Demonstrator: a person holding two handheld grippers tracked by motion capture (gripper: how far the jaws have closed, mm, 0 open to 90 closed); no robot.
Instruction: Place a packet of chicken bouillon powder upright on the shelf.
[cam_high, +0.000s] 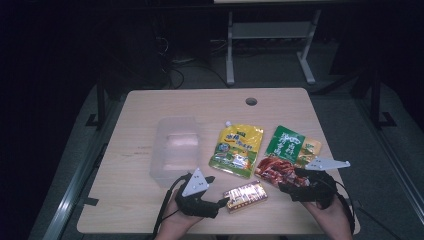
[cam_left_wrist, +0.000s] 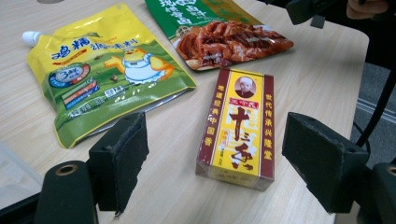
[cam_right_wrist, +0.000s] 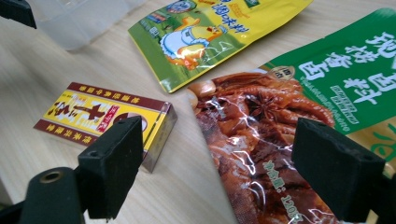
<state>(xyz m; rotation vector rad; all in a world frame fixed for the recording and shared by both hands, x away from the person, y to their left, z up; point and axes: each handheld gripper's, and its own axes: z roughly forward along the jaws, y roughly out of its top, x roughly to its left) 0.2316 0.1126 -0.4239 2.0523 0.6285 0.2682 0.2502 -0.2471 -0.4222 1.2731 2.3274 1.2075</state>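
The left hand-held gripper (cam_left_wrist: 212, 163) is released, its jaws spread to either side of the spice box (cam_left_wrist: 237, 126), which lies flat on the desk (cam_high: 150, 200), long axis running away from it. The right hand-held gripper (cam_right_wrist: 219, 163), also released, straddles the green-and-red pouch (cam_right_wrist: 275, 121). Farther off lie the yellow pouch (cam_high: 237, 149) and the clear container (cam_high: 175, 150).

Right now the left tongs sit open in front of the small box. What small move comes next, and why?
Probably ease the left tongs forward and down, then close. The yellow and maroon box lies flat on the table, between the open pads but still ahead of them, apart from the yellow pouch. The right tongs hang open over the green and red packet.
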